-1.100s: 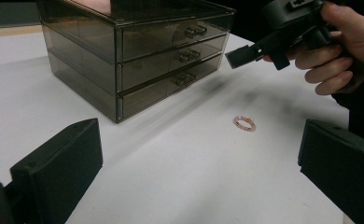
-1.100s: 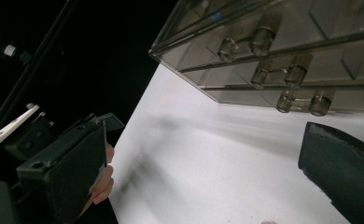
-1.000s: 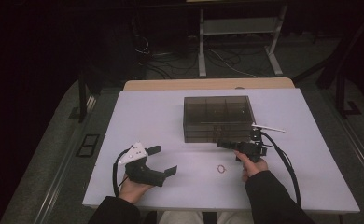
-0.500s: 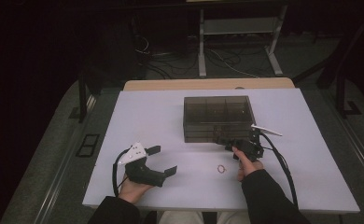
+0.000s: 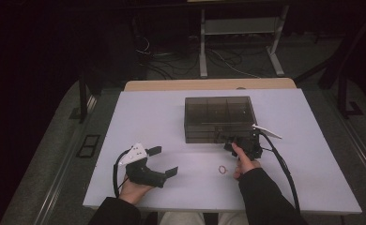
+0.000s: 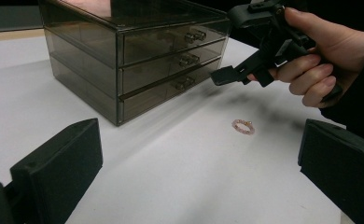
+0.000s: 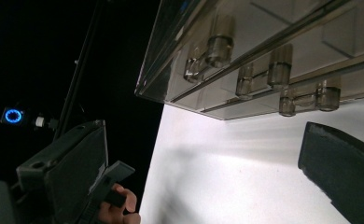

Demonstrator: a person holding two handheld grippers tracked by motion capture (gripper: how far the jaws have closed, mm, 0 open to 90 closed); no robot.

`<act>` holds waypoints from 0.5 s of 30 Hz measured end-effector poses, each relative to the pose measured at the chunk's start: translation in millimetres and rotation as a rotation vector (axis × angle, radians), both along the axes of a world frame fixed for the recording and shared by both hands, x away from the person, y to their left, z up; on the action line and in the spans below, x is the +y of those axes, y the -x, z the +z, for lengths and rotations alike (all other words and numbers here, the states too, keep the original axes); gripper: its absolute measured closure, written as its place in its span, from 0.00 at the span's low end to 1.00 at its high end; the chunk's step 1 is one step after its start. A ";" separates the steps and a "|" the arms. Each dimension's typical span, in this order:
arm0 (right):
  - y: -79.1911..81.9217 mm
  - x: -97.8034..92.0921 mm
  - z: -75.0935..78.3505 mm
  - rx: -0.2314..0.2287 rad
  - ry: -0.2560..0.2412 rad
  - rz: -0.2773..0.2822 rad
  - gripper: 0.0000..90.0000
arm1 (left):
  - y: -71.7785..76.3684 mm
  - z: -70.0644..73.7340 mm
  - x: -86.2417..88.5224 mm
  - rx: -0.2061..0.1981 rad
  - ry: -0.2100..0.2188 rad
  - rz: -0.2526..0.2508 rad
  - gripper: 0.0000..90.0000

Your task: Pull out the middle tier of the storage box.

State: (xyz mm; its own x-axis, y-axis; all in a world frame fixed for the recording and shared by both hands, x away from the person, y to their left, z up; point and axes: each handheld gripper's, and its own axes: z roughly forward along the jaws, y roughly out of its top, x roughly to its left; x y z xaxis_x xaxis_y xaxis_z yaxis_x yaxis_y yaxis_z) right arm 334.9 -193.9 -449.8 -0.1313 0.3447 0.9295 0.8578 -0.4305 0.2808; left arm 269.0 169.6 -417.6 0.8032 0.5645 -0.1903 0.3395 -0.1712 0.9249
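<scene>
No writing or brand mark can be read on anything here. The right tongs [image 5: 232, 143] are tipped on their side, jaws apart and empty, just in front of the smoked clear three-drawer box [image 5: 218, 117], level with its knobs [image 7: 273, 63]. The left tongs [image 5: 164, 161] rest low near the worktop [image 5: 312, 178] edge, jaws wide apart, aimed at the box. A small pink bead ring [image 6: 243, 126] lies on the worktop between the two, near the right hand [image 5: 244, 161].

no readable text, labels or numbers anywhere
</scene>
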 end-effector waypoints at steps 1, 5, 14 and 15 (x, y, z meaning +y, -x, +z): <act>-0.7 0.1 -0.6 0.000 0.003 -0.009 0.01 | 0.0 0.0 -0.1 0.000 0.000 0.000 0.00; -3.0 -1.1 -3.8 0.014 0.029 -0.029 0.01 | 0.2 0.0 0.0 -0.001 0.000 -0.001 0.00; -5.9 -0.7 -7.6 0.069 0.033 -0.041 0.01 | 0.2 0.2 0.0 -0.003 0.001 -0.002 0.00; -6.3 -0.4 -8.3 0.070 0.035 -0.043 0.01 | 0.3 0.2 0.0 -0.003 0.001 -0.002 0.00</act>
State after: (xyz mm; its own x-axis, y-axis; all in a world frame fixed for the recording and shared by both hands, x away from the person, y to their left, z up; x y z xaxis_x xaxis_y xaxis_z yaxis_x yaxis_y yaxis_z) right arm 341.2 -194.4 -458.1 -0.0508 0.3813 0.9231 0.8567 -0.4585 0.2365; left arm 268.8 169.6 -417.4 0.8051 0.5626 -0.1882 0.3359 -0.1709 0.9262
